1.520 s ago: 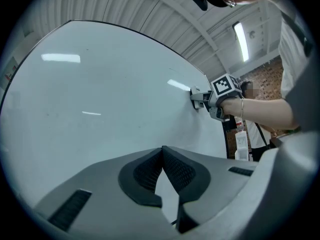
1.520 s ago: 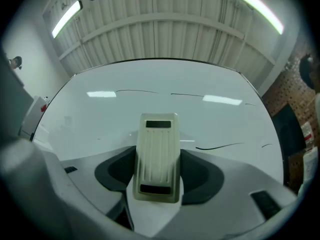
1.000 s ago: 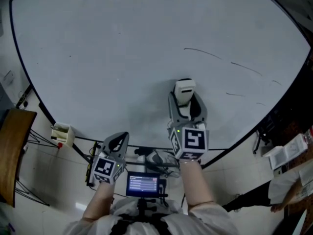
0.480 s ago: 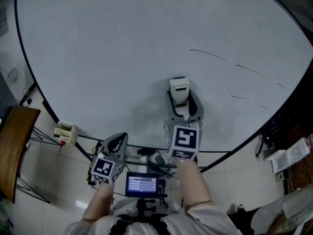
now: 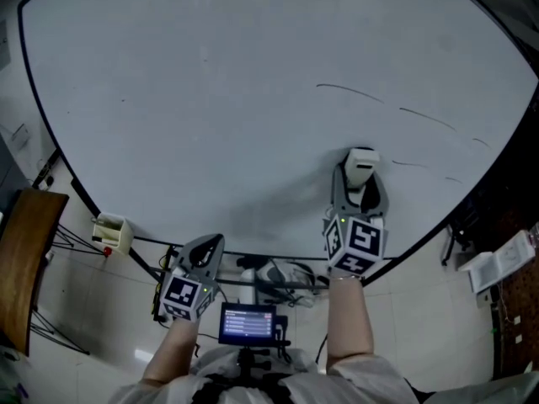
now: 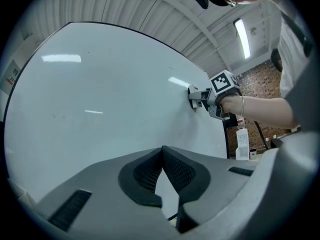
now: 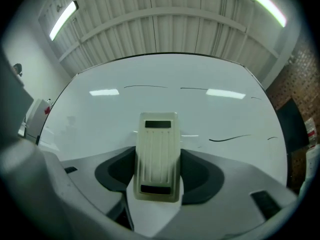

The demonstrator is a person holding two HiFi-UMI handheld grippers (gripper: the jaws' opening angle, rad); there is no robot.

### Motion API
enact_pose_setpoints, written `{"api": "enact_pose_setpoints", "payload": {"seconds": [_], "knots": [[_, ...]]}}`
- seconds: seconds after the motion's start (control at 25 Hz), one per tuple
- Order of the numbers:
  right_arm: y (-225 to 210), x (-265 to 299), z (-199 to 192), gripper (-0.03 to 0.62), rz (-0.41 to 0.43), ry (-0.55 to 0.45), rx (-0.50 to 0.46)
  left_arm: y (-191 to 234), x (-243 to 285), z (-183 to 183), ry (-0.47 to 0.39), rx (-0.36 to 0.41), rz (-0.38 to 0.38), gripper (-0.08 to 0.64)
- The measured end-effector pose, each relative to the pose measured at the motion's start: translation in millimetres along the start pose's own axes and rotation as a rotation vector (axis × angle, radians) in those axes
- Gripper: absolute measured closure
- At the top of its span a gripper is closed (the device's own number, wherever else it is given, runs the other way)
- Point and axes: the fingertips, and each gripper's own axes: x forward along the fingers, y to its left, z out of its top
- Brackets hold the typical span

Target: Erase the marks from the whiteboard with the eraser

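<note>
Eraser [image 5: 362,163], clamped in right gripper [image 5: 360,183], now rightward near whiteboard [image 5: 210,99] edge; left gripper [image 5: 205,247] closed.

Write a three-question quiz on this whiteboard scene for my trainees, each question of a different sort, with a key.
1. Which tool holds the eraser?
2. In the head view, on which side of the eraser is the nearest mark on the whiteboard? A: left. B: right. C: under it.
3. True or false: the left tool is shut and empty.

Key: 1, the right tool. 2, B. 3, true.
</note>
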Motion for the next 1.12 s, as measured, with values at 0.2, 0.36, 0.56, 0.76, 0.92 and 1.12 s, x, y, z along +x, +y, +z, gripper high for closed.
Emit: {"api": "enact_pose_setpoints", "payload": {"seconds": [0.2, 0.36, 0.56, 0.76, 0.92, 1.12], "knots": [[7.6, -11.4, -11.3, 0.336, 0.090, 0.005, 0.046, -5.5, 0.3, -0.4, 0.007, -0.007, -0.025, 0.554], [31.8, -43.6, -53.0, 0.336, 0.178, 0.071, 0.050, -2.7, -3.6, 1.4, -0.004, -0.007, -0.041, 0.554], [65.1, -103.8, -137.0, 0.336, 0.212, 0.272, 0.023, 1.6, -16.2, -6.9, 0.000, -0.024, -0.063, 0.554], [89.2, -147.7, -185.8, 0.336, 0.202, 0.396, 0.039, 10.2, -28.1, -14.8, -0.001, -0.021, -0.092, 0.554], [103.5, -182.2, -207.5, 0.336, 0.175, 0.455, 0.054, 13.0, -42.3, -27.5, 0.000, -0.031, -0.114, 0.554], [109.9, -203.3, -215.8, 0.334, 0.145, 0.477, 0.075, 12.4, -57.2, -44.2, 0.022, -0.064, -0.127, 0.554]]}}
